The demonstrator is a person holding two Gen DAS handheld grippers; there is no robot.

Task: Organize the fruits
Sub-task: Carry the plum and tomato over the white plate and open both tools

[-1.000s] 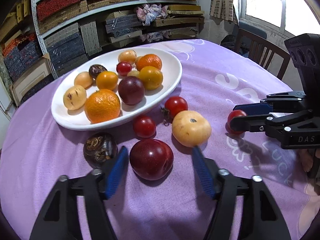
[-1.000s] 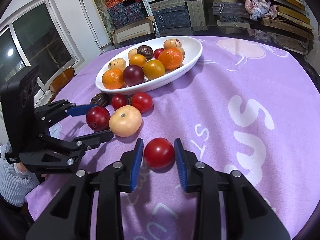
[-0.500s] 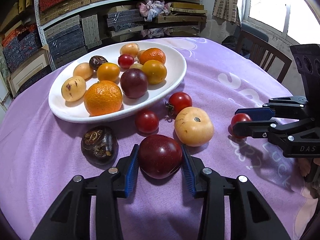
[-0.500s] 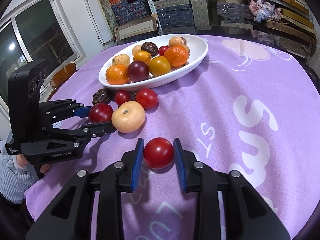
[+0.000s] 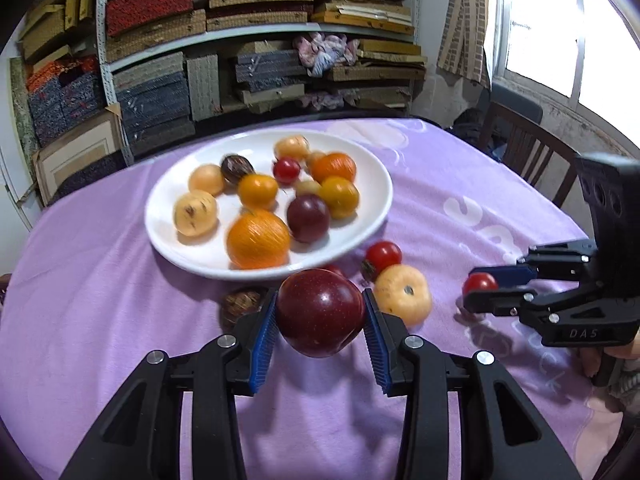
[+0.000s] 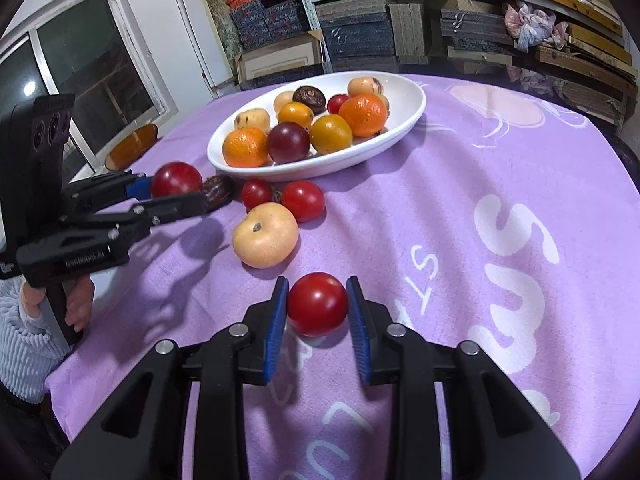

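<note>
Since a second ago the left gripper [image 5: 320, 314] has clamped the dark red plum [image 5: 319, 312] and lifted it; the plate [image 5: 372, 184] lies just ahead. The right gripper [image 6: 317, 306] pinches a tomato [image 6: 317, 304] on the cloth. About ten fruits are plated; four loose ones remain.

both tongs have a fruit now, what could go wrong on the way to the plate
1. The left tongs hold the dark red plum only at its round sides; it might slip out and roll.
2. The white plate is crowded, so a dropped plum could knock fruit about.
3. The right tongs pinch a soft red tomato; squeezing harder may bruise it.
</note>
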